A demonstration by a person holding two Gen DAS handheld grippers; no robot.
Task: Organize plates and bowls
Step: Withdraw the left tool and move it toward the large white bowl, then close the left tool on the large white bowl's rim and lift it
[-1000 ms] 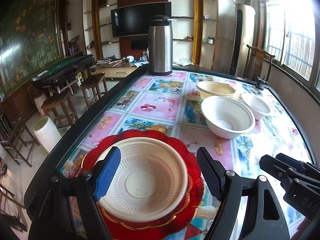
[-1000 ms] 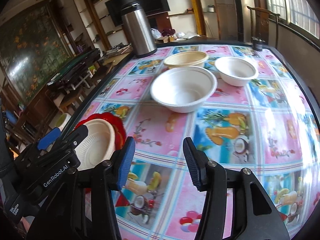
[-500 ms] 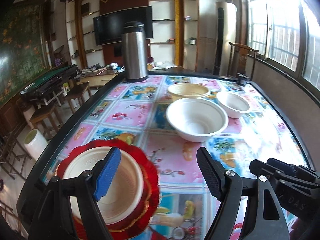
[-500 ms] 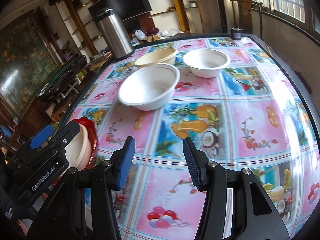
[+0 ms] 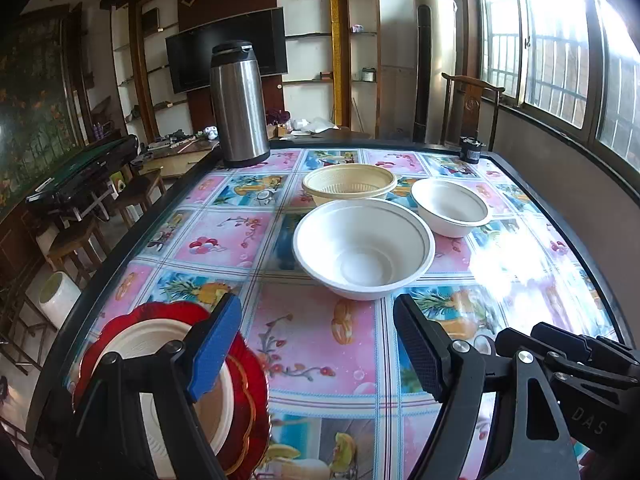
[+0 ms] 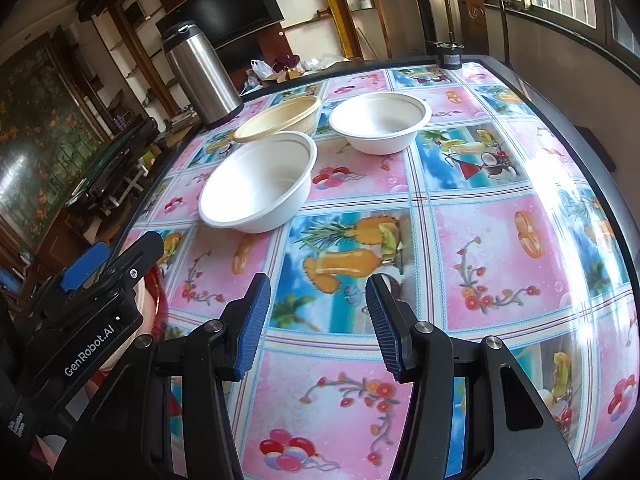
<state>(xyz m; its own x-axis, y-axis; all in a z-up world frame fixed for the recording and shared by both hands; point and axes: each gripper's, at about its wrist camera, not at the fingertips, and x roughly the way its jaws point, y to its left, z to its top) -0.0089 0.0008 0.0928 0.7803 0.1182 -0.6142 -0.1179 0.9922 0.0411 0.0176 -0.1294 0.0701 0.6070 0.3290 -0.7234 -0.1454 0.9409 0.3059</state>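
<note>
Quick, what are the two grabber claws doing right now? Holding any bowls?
Left gripper: open, holding nothing, above the table.
Right gripper: open, holding nothing; the bowls sit untouched further away.

Worktop (image 5: 320, 344) covered in glossy printed vinyl, glare seen. Large white bowl (image 5: 363, 254) matt, smooth. Flask (image 5: 239, 106) brushed metal. Red plate (image 5: 256, 392) glossy plastic. Tool pads (image 6: 253, 320) ribbed.

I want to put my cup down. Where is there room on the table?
The near middle, between the big white bowl and the red plate, is bare. So is the window side, right of the small white bowl. It is crowded at the far end, where three bowls bunch near the steel flask.
</note>
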